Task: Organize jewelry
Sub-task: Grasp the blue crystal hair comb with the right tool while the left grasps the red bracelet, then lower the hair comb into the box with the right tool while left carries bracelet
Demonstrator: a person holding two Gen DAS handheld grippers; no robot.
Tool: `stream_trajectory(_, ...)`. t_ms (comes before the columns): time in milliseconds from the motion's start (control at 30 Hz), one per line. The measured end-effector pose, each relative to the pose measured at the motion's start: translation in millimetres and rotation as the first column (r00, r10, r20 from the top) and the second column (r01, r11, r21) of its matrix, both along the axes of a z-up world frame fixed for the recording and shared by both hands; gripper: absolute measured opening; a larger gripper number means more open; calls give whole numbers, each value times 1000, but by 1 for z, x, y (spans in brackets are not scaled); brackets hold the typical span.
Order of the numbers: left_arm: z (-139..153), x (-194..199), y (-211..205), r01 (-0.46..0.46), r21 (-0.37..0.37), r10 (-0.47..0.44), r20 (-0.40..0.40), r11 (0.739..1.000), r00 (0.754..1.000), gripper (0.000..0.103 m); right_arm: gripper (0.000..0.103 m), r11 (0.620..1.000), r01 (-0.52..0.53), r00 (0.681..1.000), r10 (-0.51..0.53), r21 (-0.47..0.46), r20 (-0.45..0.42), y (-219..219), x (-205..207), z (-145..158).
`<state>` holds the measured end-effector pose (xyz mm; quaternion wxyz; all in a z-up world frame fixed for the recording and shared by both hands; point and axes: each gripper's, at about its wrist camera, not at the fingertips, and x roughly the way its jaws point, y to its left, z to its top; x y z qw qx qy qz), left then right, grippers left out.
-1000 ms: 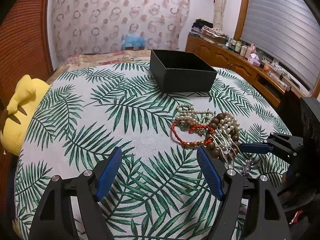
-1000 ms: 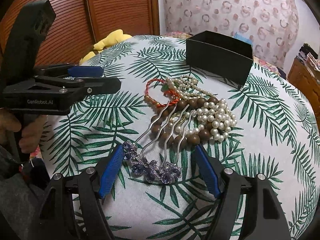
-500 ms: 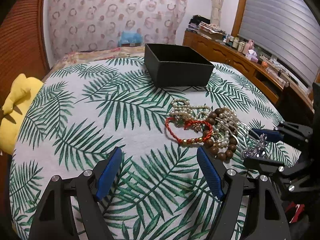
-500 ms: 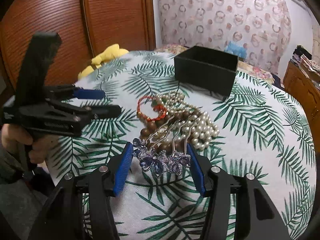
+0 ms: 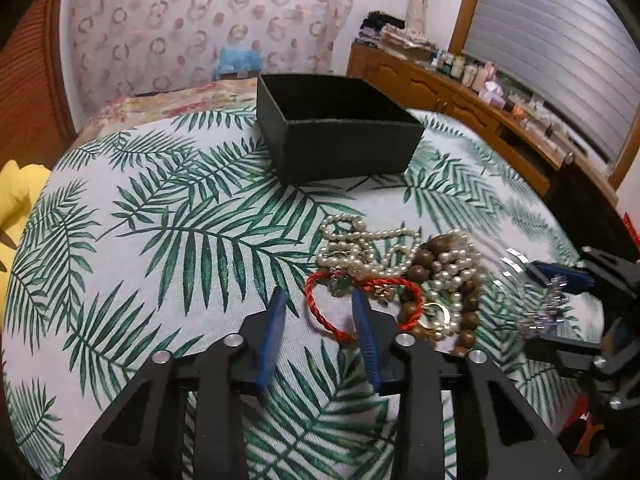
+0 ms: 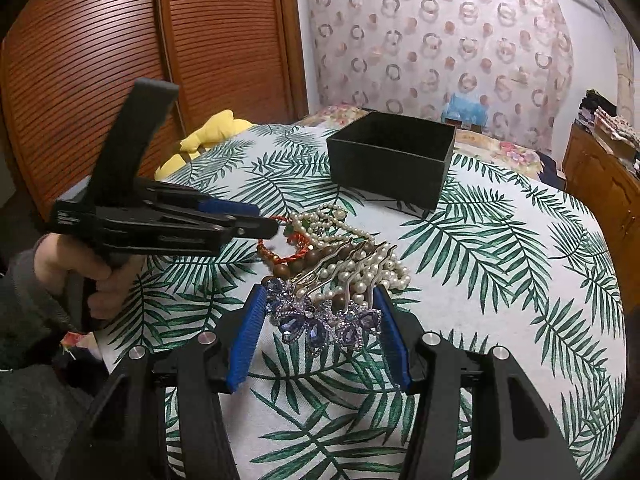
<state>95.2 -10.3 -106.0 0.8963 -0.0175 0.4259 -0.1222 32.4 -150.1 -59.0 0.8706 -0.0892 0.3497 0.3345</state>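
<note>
Two grippers: the right gripper (image 6: 318, 322) pinches the butterfly hair comb (image 6: 320, 320); the left gripper (image 5: 318, 316), partly spread, straddles the red bracelet (image 5: 320, 312).

It was a home bedroom: a bed with a floral cover (image 5: 168, 102) stood behind the leaf-print table (image 5: 160, 216), beside louvered wooden closet doors (image 6: 100, 60), a patterned curtain (image 6: 440, 40), and a cluttered wooden dresser (image 5: 460, 92).
</note>
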Motion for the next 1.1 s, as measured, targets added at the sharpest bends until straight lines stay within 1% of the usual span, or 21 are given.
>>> stream_trajectory(100, -2, 1, -2, -11, 43, 11, 13, 999, 1000, 17, 57, 1000, 4, 1000, -4, -2, 2, -1, 0, 0)
stream_trajectory(133, -2, 1, -1, -12, 45, 12, 12, 999, 1000, 7, 57, 1000, 5, 1000, -5, -2, 2, -2, 1, 0)
stream_trajectory(167, -3, 1, 0, -9, 42, 8, 10, 999, 1000, 2, 57, 1000, 5, 1000, -5, -3, 2, -2, 1, 0)
stream_trajectory(267, -1, -4, 5, -12, 47, 11, 19, 999, 1000, 2, 57, 1000, 7, 1000, -7, -4, 3, -3, 1, -1)
stream_trajectory(333, 6, -10, 11, -17, 13, 17, 31, 1000, 999, 2, 57, 1000, 10, 1000, -10, -4, 4, -3, 2, 0)
stream_trajectory(500, 37, -27, 21, -39, -16, 40, 111, 999, 993, 2, 57, 1000, 9, 1000, -9, -8, 13, -3, 3, 3)
stream_trajectory(700, 71, -36, 24, -41, -14, 43, 189, 999, 981, 2, 57, 1000, 11, 1000, -10, -6, 26, -2, 7, 10)
stream_trajectory(933, 80, -32, 23, -42, -1, 41, 218, 999, 975, 2, 57, 1000, 3, 999, -2, -10, 51, 0, 18, 20)
stream_trajectory(1100, 83, -22, 22, -37, -1, 37, 224, 999, 974, 2, 57, 1000, -2, 997, 3, -19, 77, 4, 36, 30)
